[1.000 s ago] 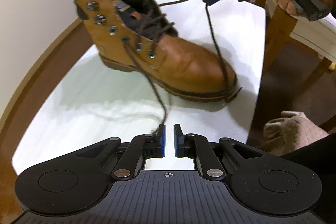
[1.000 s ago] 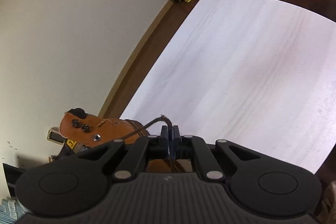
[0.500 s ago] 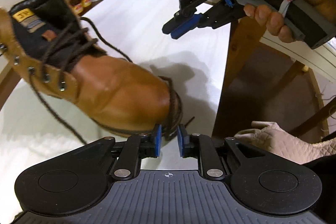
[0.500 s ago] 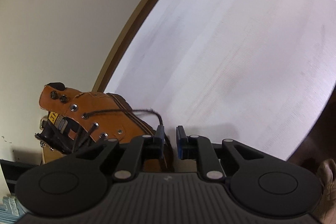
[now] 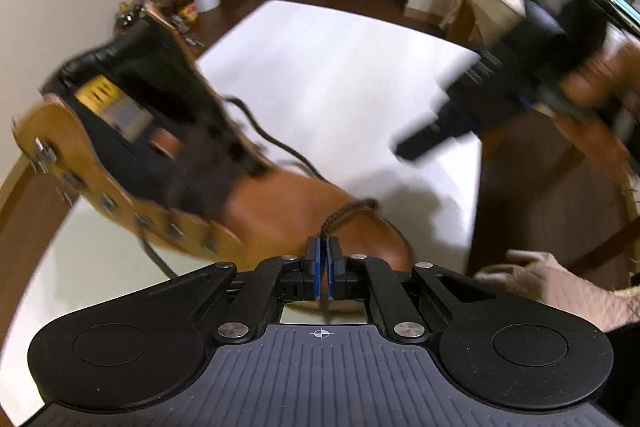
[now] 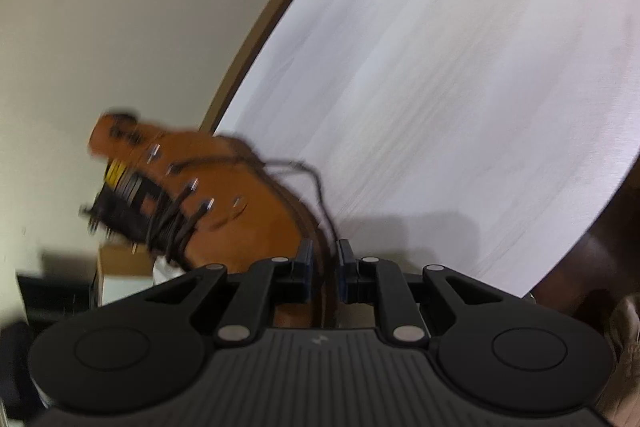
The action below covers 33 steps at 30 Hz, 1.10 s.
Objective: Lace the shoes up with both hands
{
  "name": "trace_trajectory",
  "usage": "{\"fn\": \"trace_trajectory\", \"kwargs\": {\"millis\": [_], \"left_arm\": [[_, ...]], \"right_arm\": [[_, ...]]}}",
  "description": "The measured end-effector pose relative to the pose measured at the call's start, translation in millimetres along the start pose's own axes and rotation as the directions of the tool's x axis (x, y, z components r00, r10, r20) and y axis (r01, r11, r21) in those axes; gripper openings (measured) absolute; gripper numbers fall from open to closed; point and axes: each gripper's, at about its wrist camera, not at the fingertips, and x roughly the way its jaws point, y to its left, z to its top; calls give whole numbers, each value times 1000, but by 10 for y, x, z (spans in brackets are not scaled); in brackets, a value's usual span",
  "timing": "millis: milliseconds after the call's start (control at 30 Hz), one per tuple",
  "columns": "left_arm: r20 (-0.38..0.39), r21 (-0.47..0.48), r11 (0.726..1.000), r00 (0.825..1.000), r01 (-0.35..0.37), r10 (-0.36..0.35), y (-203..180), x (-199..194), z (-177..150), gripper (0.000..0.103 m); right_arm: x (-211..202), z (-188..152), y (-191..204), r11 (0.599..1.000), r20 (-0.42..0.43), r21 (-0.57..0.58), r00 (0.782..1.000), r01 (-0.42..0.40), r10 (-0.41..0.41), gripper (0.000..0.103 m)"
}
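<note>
tan leather work boot is lying tipped on the white table, its tongue gaping toward the left gripper, probably so the eyelets are facing both hands; the left gripper's blue pads are clenching a loop of the dark brown lace over the toe; the right gripper is hovering by the boot's sole, its fingers parted, lace passing between them ungripped.
</note>
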Motion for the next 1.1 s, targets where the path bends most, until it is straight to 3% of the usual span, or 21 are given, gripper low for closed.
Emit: {"fn": "trace_trajectory", "kwargs": {"millis": [133, 233, 467, 667, 900, 1100], "left_arm": [[22, -15, 999, 999, 32, -32, 128, 92, 109, 7], [31, -10, 999, 999, 44, -44, 120, 121, 135, 14], [41, 8, 999, 998, 41, -41, 42, 27, -5, 18], [17, 16, 1000, 1000, 21, -21, 31, 33, -52, 18], [5, 40, 999, 1000, 22, -22, 6, -100, -300, 21], [-77, 175, 985, 997, -2, 16, -140, 161, -611, 21]], "right_arm": [[126, -91, 187, 992, -48, -119, 998, -40, 35, 15], [222, -144, 252, 989, -64, -133, 997, -62, 54, 16], [219, -189, 116, 989, -52, 54, 989, -137, 140, 15], [364, -183, 6, 948, -51, 236, 971, -214, 232, 16], [393, -148, 11, 930, -51, 296, 968, -219, 244, 16], [327, -134, 5, 939, -49, 284, 975, -194, 217, 17]]}}
